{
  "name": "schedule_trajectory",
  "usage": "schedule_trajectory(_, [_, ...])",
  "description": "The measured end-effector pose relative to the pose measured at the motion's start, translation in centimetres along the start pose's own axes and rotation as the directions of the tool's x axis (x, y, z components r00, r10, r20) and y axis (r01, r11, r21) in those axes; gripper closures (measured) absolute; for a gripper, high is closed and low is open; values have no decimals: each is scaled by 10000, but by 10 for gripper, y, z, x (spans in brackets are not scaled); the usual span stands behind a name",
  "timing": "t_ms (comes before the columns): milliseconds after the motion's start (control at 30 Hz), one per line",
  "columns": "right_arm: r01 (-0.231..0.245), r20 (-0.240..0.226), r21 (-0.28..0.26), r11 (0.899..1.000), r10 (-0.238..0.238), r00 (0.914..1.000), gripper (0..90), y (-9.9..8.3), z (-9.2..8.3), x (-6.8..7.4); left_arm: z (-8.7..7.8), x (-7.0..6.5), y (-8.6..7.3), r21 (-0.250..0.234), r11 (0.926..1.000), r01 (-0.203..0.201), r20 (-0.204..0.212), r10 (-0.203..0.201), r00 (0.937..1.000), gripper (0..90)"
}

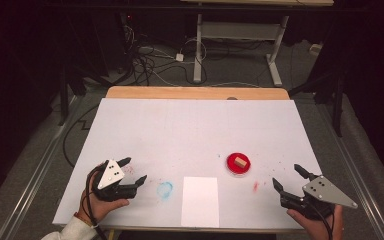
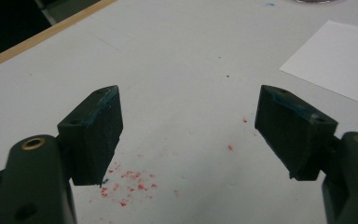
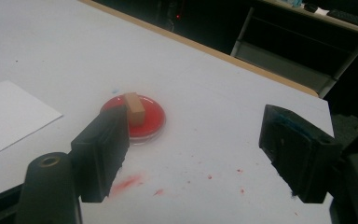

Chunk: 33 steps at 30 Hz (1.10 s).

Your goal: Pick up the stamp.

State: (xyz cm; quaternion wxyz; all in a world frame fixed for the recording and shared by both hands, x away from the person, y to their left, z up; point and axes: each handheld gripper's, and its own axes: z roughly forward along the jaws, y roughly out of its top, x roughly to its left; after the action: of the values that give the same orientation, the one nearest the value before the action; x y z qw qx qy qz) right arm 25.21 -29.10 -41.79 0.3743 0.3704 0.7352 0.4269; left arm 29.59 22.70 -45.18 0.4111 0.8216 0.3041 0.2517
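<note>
Block (image 1: 239,162) in dish (image 1: 231,170), right of paper (image 1: 200,201)

A white sheet of paper (image 1: 200,201) lies near a blue smudge (image 1: 164,189) and red specks (image 2: 128,183) on the table (image 1: 190,125).

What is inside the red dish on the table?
A small tan block sits upright in the red dish, roughly in the middle, on a red layer. The block covers whatever is beneath it, so that spot of the dish cannot be seen.

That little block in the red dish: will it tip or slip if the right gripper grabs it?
The block looks like wood, so probably stiff and light. It stands tallish in the red dish, so a nudge may tip it. Its flat sides should suit the open right gripper.
</note>
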Motion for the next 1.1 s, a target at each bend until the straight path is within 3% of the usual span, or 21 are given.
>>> schedule_trajectory(267, [-17, -133, 84, 10000, 18, 9999, 246, 2, 1, -3, 0, 0, -3, 164, 9998, -57, 9, 57, 10000, 228])
schedule_trajectory(533, [150, -708, 820, 9965, -92, 9975, 239, 13, 10, -11, -1, -1, -5, 277, 9996, -30, 4, 29, 10000, 222])
schedule_trajectory(733, [409, -1174, 1377, 9896, -247, 9928, 240, 31, 22, -17, 0, -1, -6, 365, 9993, -51, -25, 52, 10000, 222])
schedule_trajectory(933, [859, -1701, 2173, 9723, -490, 9842, 283, 48, 41, -20, 1, -2, -6, 425, 9991, -90, 8, 90, 10000, 221])
schedule_trajectory(967, [1112, -1858, 2507, 9616, -649, 9804, 299, 55, 48, -19, 2, -2, -6, 464, 9989, -97, 5, 97, 10000, 221])
schedule_trajectory(1000, [1112, -1858, 2507, 9616, -649, 9804, 299, 55, 48, -19, 2, -2, -6, 464, 9989, -97, 5, 97, 10000, 221])
schedule_trajectory(1033, [1328, -2084, 2770, 9516, -754, 9751, 344, 61, 57, -19, 2, -2, -6, 467, 9989, -76, 23, 75, 10000, 220])
schedule_trajectory(1100, [1437, -2299, 3040, 9418, -739, 9704, 332, 65, 67, -19, 3, -1, -7, 520, 9986, -58, 26, 57, 10000, 213])
